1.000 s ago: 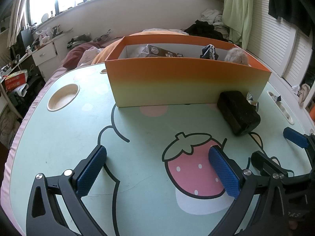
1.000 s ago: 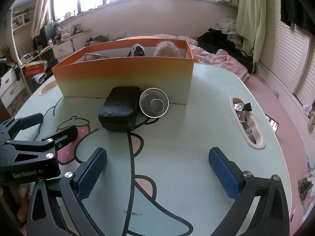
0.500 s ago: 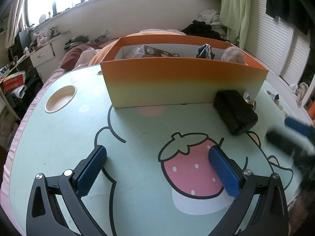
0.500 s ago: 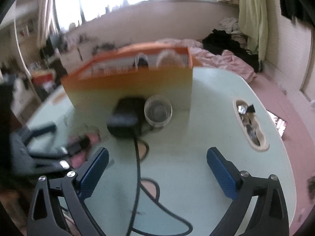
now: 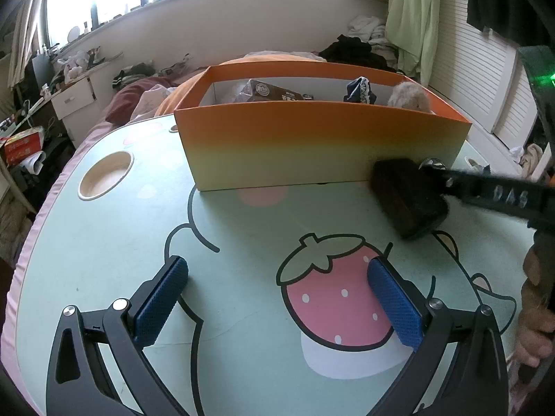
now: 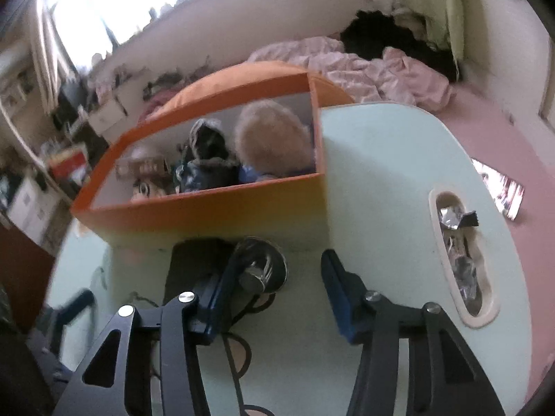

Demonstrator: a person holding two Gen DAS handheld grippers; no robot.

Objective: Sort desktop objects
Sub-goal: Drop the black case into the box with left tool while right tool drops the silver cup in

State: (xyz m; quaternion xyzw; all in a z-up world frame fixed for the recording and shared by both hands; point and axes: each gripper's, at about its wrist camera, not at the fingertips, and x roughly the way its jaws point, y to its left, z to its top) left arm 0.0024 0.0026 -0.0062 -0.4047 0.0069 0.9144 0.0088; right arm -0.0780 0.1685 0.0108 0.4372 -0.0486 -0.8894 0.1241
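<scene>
An orange box (image 5: 322, 145) (image 6: 208, 215) stands at the back of the table and holds a snack pack, dark cloth and a fluffy toy (image 6: 274, 138). A black rectangular block (image 5: 409, 197) (image 6: 194, 263) lies against its front. A small metal cup (image 6: 260, 270) lies on its side beside the block. My right gripper (image 6: 277, 284) is open, tilted down, with the cup between its fingers. It shows blurred in the left wrist view (image 5: 492, 194). My left gripper (image 5: 277, 298) is open and empty over the strawberry print (image 5: 333, 287).
The table (image 5: 104, 242) has a round cup recess (image 5: 105, 175) at the left and an oval slot (image 6: 461, 260) with foil scraps at the right. A bed with clothes lies behind the table.
My right gripper has moved forward and tipped down over the cup, with its jaws narrower than before. My left gripper has stayed nearly still.
</scene>
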